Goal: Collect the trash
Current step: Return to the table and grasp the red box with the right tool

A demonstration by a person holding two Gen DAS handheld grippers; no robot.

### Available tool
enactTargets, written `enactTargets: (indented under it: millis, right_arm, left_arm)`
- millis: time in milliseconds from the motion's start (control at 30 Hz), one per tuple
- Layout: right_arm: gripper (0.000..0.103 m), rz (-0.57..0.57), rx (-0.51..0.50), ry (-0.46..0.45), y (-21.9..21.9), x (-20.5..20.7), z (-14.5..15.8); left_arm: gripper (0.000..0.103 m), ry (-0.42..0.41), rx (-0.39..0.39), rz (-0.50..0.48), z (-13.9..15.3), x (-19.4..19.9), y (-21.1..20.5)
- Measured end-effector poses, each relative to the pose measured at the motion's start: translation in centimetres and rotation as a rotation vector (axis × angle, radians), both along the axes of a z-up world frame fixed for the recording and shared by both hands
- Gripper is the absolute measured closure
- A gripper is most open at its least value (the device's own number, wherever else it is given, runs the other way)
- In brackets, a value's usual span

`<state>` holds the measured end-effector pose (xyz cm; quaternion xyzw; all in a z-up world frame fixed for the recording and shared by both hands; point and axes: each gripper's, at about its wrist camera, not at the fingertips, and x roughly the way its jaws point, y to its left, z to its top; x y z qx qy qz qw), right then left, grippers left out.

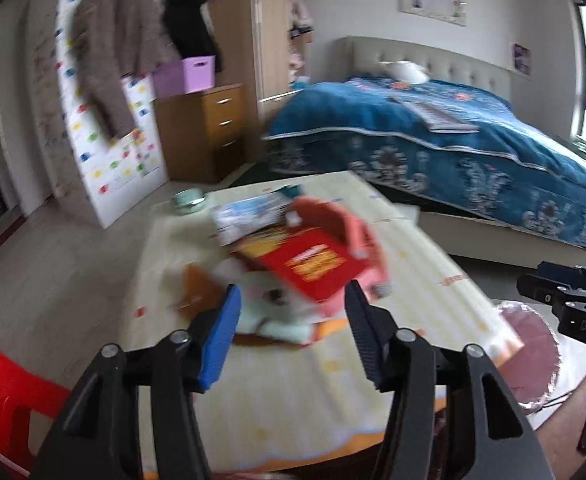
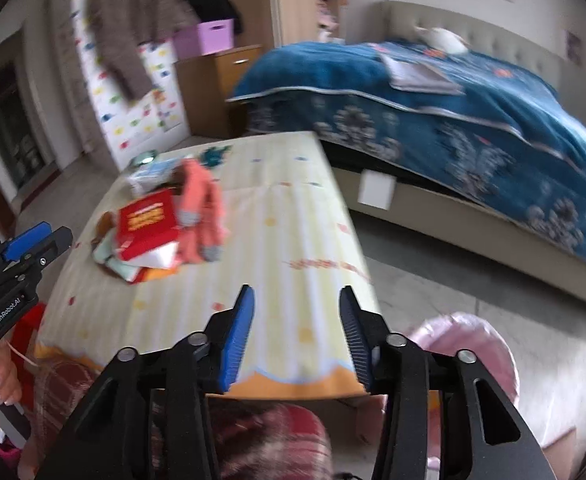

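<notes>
A pile of trash lies on the table [image 1: 433, 292] with a pale yellow cloth: a red box [image 1: 313, 268], a pink rubber glove [image 1: 345, 232], a blue-white packet [image 1: 249, 216] and pale wrappers [image 1: 277, 320]. My left gripper [image 1: 293, 316] is open just in front of the pile, fingers either side of the red box's near corner, holding nothing. In the right wrist view the red box [image 2: 149, 224] and glove [image 2: 201, 208] sit at the table's far left. My right gripper [image 2: 297, 328] is open and empty over the near table edge. The left gripper [image 2: 33, 244] shows at left.
A pink-lined bin [image 2: 473, 352] stands by the table's near right corner. A red plastic stool [image 1: 1, 392] is at the left. A small green bowl [image 1: 189, 200] sits at the table's far end. A blue-covered bed [image 1: 433, 140] and wooden drawers [image 1: 209, 128] stand behind.
</notes>
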<state>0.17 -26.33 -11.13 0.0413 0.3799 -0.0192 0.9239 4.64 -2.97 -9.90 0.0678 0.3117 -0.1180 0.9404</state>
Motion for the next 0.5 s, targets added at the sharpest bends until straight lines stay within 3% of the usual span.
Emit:
enactTargets:
  millis: [200,367,500]
  right_arm:
    - [0.045,0.132,-0.011,0.02,4.8,4.2,-0.3]
    - [0.023,0.211,-0.016,0.024,7.9,6.9,-0.8]
    - [0.016,0.267,-0.01,0.033,9.9,9.0,-1.4]
  left_arm:
    - [0.041,0.005,0.026,0.11,-0.4,2.0,4.4]
    - [0.033,0.011,0.01,0.146,-0.8,3.3,6.5]
    - [0.033,0.033,0.007,0.147,-1.6,4.2,7.1]
